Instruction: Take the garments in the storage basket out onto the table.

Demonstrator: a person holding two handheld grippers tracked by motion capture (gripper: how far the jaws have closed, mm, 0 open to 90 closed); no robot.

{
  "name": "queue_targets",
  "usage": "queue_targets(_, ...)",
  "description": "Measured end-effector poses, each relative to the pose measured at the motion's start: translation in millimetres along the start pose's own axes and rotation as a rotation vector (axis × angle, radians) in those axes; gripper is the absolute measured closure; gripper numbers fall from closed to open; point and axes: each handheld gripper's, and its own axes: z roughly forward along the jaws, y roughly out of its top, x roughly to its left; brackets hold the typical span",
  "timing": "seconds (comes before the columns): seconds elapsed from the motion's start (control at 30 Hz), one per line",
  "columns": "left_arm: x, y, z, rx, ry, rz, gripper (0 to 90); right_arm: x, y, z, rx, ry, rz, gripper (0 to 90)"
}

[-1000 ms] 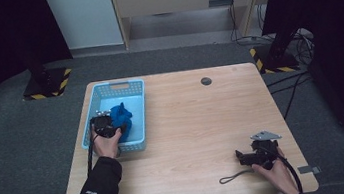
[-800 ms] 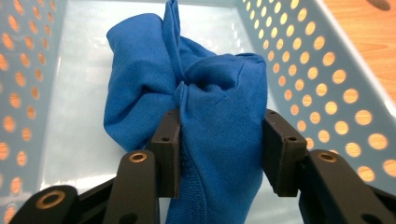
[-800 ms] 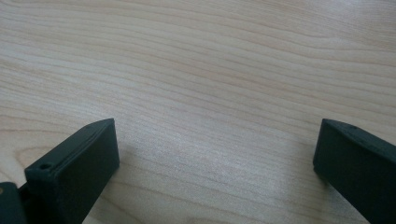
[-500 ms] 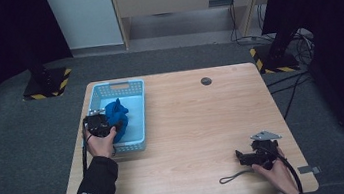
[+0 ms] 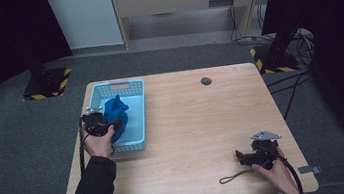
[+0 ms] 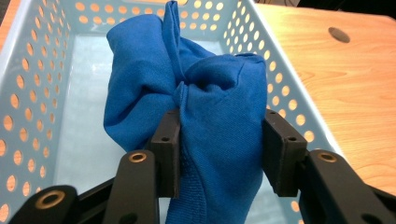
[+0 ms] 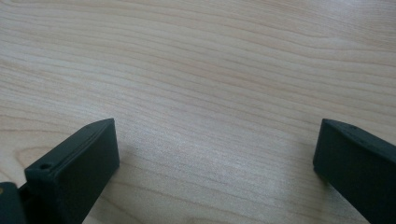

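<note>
Two black jaws of the left gripper pressed on a bunched blue cloth, one pad on each side of the fold, fabric bulging up between and beyond them and hanging down below the pads. Around the cloth, just past the jaw tips: pale blue perforated basket, its floor under and behind the bundle, its holed walls to either side. Whether the cloth's lower end touches the basket floor: cannot tell. Beyond the basket's wall on the jaws' right side, bare wooden table with a small dark round spot far off.

Seen from the high view: left gripper held in the left hand over the near left part of the basket, blue cloth just ahead of it, within the basket's outline. Basket near the table's left edge.

Well apart from all that, at the near right corner of the table: right gripper in the right hand, low on the wood, grey three-cornered plate on top, cable loop trailing beside it. From the right gripper view, jaws of the right gripper spread wide, nothing between them but wood grain.
</note>
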Motion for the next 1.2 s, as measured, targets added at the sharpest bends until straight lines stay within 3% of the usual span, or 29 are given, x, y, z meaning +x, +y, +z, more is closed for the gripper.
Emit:
queue_targets(0.73, -4.1, 13.4, -24.8, -0.081, -0.055, -0.027, 54.0, 0.0, 0.0, 0.0, 0.0, 0.0, 0.0, 0.5)
queue_targets(1.2, -18.8, 19.9, -36.9, -0.117, -0.103, -0.007, 54.0, 0.0, 0.0, 0.0, 0.0, 0.0, 0.0, 0.5)
